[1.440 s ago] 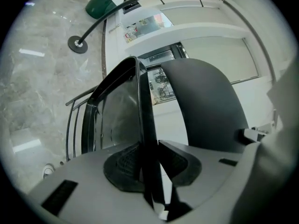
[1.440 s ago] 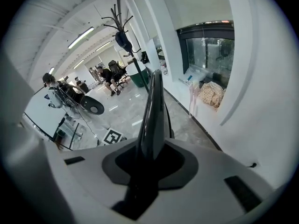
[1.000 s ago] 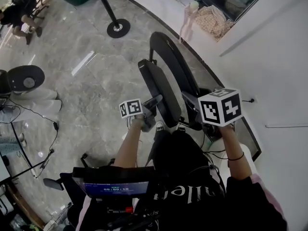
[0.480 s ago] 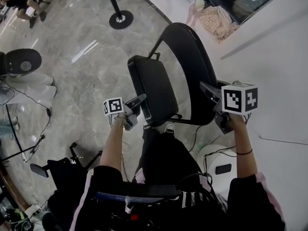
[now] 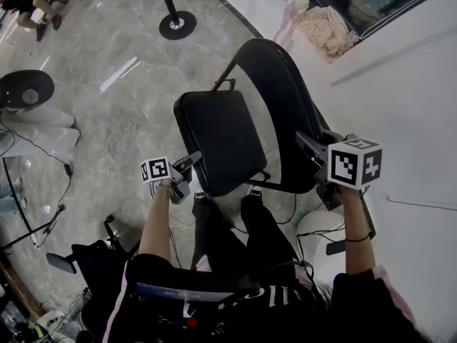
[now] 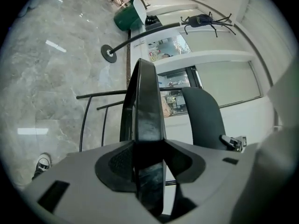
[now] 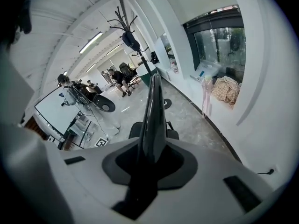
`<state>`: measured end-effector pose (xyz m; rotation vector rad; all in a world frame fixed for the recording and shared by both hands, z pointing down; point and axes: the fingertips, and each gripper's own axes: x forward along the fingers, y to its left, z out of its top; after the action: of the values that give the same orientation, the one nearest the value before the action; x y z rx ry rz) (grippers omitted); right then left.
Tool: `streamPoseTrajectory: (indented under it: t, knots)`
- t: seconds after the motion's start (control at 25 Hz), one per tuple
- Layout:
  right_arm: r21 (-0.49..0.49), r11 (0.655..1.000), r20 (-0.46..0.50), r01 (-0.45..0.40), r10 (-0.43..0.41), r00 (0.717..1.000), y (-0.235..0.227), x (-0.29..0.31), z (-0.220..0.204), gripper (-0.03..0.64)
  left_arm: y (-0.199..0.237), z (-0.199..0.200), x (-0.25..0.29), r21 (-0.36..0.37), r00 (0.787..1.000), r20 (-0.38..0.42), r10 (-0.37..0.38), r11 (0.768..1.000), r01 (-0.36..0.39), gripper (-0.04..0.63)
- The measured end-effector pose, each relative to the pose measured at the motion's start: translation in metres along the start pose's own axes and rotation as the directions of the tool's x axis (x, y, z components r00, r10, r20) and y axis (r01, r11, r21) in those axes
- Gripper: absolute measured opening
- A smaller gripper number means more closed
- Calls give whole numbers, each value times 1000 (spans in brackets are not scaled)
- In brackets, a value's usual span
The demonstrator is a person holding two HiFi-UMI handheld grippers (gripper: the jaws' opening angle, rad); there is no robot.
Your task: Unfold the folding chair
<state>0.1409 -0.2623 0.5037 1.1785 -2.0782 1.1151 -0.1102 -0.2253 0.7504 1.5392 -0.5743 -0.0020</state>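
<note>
Black seat [image 5: 218, 138] of folding chair [image 5: 293, 127] is sitting between left gripper [image 5: 191, 163] jaws, just opening, gap showing; right gripper [image 5: 305, 141], just closing, is clamping backrest [image 5: 278, 70].

The head view is taken from above the person and is aimed steeply down, so the seat [image 5: 221, 141], the backrest [image 5: 285, 98] and both arms are covered. The left gripper [image 5: 193, 161] view is set hard against the seat's near left edge and is faced toward the far side. The right gripper [image 5: 305, 143] view is pressed close to the backrest's edge and is turned far and left. The chair and the stanchion base [image 5: 177, 24] are shared by all three.
</note>
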Motion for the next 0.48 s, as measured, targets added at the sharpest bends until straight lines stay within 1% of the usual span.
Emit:
streamPoseTrajectory:
  t: [0.16, 0.36, 0.48]
  knots:
    - [-6, 999, 6, 41, -41, 999, 27, 17, -6, 80, 21, 1, -20, -22, 1000, -4, -4, 1000, 4, 169]
    - [-19, 995, -6, 94, -94, 996, 93, 41, -18, 80, 52, 8, -71, -40, 998, 6, -64, 997, 64, 169]
    - [7, 992, -1, 127, -127, 992, 103, 52, -23, 80, 80, 11, -88, -54, 999, 1, -54, 997, 54, 173]
